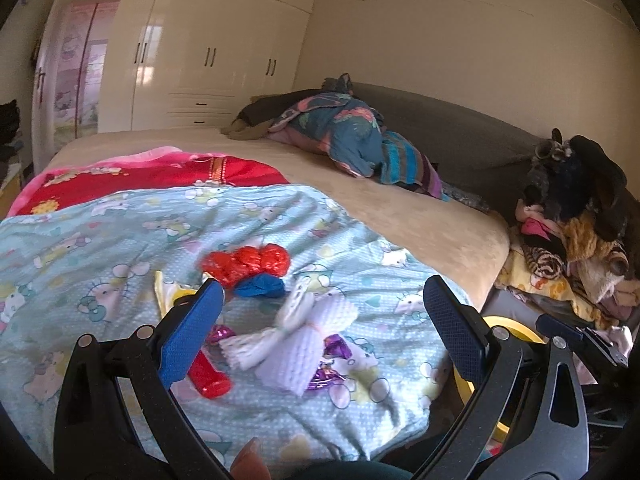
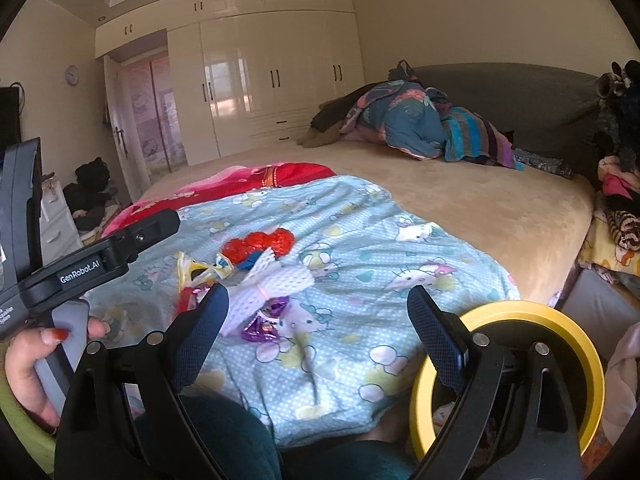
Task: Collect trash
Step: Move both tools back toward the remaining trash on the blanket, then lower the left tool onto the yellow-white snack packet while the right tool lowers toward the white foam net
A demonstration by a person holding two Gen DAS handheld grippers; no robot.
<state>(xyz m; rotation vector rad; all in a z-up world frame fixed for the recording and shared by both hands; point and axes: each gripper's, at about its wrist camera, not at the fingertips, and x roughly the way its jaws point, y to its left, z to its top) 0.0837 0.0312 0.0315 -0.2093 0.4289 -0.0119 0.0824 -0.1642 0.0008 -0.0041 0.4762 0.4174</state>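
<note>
Trash lies in a small heap on the light-blue cartoon sheet (image 1: pixel 100 240): white foam netting (image 1: pixel 296 340) (image 2: pixel 276 284), a crumpled red wrapper (image 1: pixel 248 262) (image 2: pixel 260 244), a blue scrap (image 1: pixel 260 285), purple foil wrappers (image 1: pixel 334 350) (image 2: pixel 260 330), a red tube (image 1: pixel 208 380) and a yellow-white packet (image 1: pixel 168 292) (image 2: pixel 196 270). My left gripper (image 1: pixel 320 300) hangs open just above the heap with nothing between its fingers. My right gripper (image 2: pixel 318 304) is open too, near the sheet's front edge. A yellow-rimmed bin (image 2: pixel 560 320) (image 1: pixel 516 330) stands beside the bed at the right.
A beige bed (image 2: pixel 480 200) carries a red blanket (image 1: pixel 160 176) and bundled clothes (image 1: pixel 344 136) near the grey headboard. More clothes (image 1: pixel 580 240) are piled at the right. A hand (image 2: pixel 28 360) holds the left gripper's body (image 2: pixel 80 268). Cream wardrobes (image 2: pixel 272 72) line the far wall.
</note>
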